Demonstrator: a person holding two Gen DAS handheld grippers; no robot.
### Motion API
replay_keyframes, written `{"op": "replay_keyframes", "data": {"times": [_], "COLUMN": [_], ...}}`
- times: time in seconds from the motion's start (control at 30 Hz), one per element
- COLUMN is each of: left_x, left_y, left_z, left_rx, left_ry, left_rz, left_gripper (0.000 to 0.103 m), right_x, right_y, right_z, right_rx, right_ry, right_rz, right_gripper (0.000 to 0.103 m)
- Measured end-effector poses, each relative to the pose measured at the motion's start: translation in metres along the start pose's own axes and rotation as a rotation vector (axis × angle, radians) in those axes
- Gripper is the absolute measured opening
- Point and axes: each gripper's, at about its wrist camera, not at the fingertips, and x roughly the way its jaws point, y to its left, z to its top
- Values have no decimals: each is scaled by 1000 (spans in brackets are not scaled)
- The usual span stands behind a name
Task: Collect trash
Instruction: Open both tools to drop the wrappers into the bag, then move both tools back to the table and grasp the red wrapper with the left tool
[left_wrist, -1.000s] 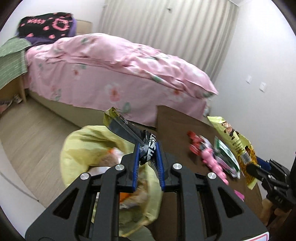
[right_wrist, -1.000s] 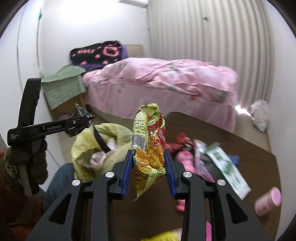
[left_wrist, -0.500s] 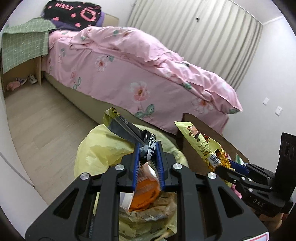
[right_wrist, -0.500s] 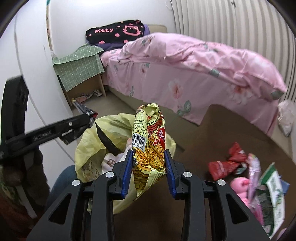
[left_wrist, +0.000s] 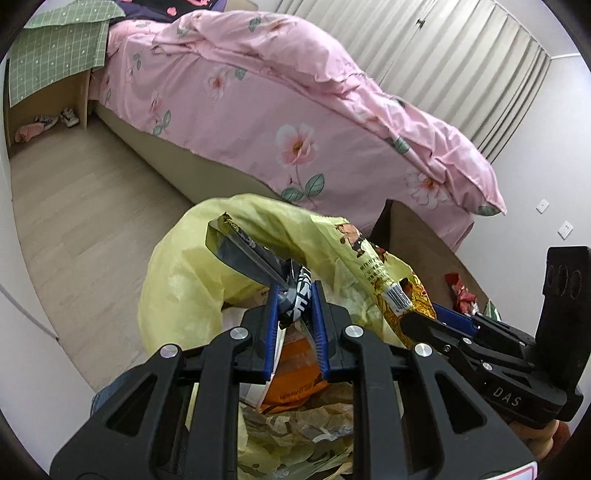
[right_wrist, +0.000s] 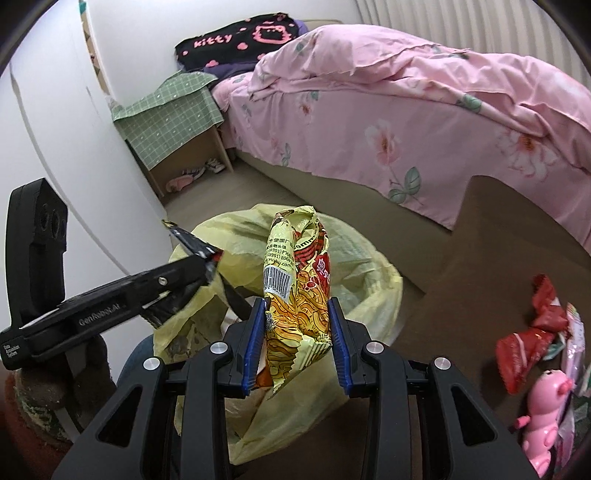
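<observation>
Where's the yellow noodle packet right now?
In the right wrist view the yellow noodle packet stands upright, clamped in the right tool, directly above the open yellow trash bag, beside the brown table.

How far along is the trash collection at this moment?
Partway. Done: the yellow bag already holds an orange packet and other wrappers. In hand: the left gripper pinches a dark wrapper over the bag's mouth, and the right gripper clamps a yellow noodle packet above it. Left: a red wrapper and other packets on the brown table.
</observation>
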Motion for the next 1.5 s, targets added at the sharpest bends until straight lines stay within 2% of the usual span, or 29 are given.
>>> {"op": "replay_keyframes", "data": {"times": [0.17, 0.2, 0.27, 0.3, 0.43, 0.63, 0.77, 0.97, 1.2, 1.3, 1.37, 1.4, 1.5], "left_x": [-2, -3, -7, -10, -22, -46, -59, -55, -36, -31, -27, -24, -13], "left_y": [11, 13, 15, 16, 15, 3, -10, -47, -105, -128, -142, -150, -170], "left_z": [0, 1, 2, 2, 3, 5, 6, -4, -31, -46, -55, -60, -70], "left_rx": [-57, -66, -81, -91, -107, -55, 3, 104, 262, 325, 362, 382, 436], "left_ry": [2, 0, -8, -21, -64, -147, -182, -143, -39, 10, 46, 64, 102], "left_rz": [7, 4, -4, -1, 10, 15, 14, -64, -203, -254, -291, -306, -321], "left_gripper": [17, 20, 33, 42, 46, 57, 59, 61, 62, 62, 68, 72, 73], "right_x": [8, 9, 8, 7, -3, -38, -75, -134, -192, -206, -216, -220, -226], "right_y": [8, 9, 8, 7, 1, -10, -27, -55, -88, -97, -105, -108, -112], "right_z": [-1, -1, -1, -2, -5, -9, -23, -65, -130, -155, -174, -182, -203], "right_rx": [-36, -34, -25, -18, 13, 50, 77, 117, 192, 231, 267, 285, 330], "right_ry": [29, 32, 24, 19, -7, -78, -125, -189, -243, -242, -247, -249, -252], "right_rz": [17, 19, 22, 27, 40, 12, -67, -249, -413, -442, -470, -473, -442], "right_gripper": [33, 33, 36, 42, 47, 47, 47, 47, 48, 53, 53, 53, 55]}}
